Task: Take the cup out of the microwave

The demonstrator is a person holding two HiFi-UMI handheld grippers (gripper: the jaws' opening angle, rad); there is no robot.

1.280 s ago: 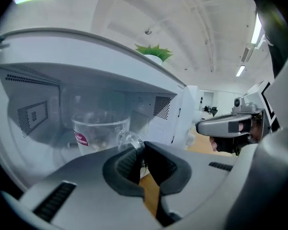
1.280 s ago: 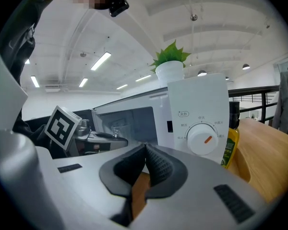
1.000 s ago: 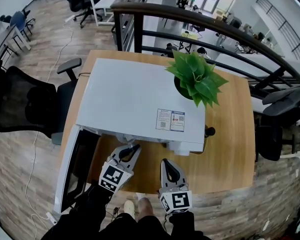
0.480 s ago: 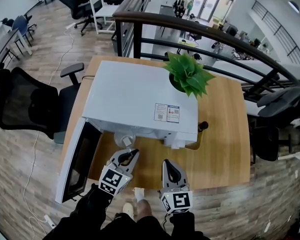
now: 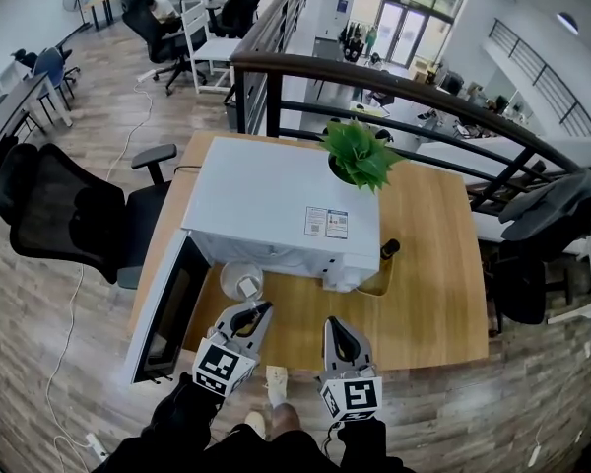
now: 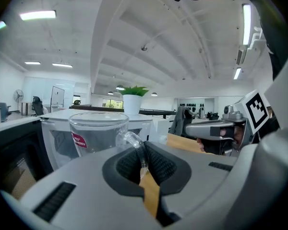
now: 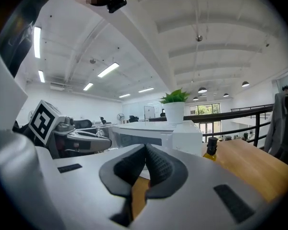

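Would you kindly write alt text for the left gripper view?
The left gripper is shut on the handle of a clear glass cup, held before the white microwave. A potted plant rises behind, and the right gripper shows at right.

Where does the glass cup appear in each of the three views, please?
Head view: glass cup lower centre-left, before the microwave, at the left gripper tip.
Left gripper view: cup centre-left, handle between the shut fingers.
Right gripper view: cannot be made out.
Shared landmark: potted plant on the microwave.
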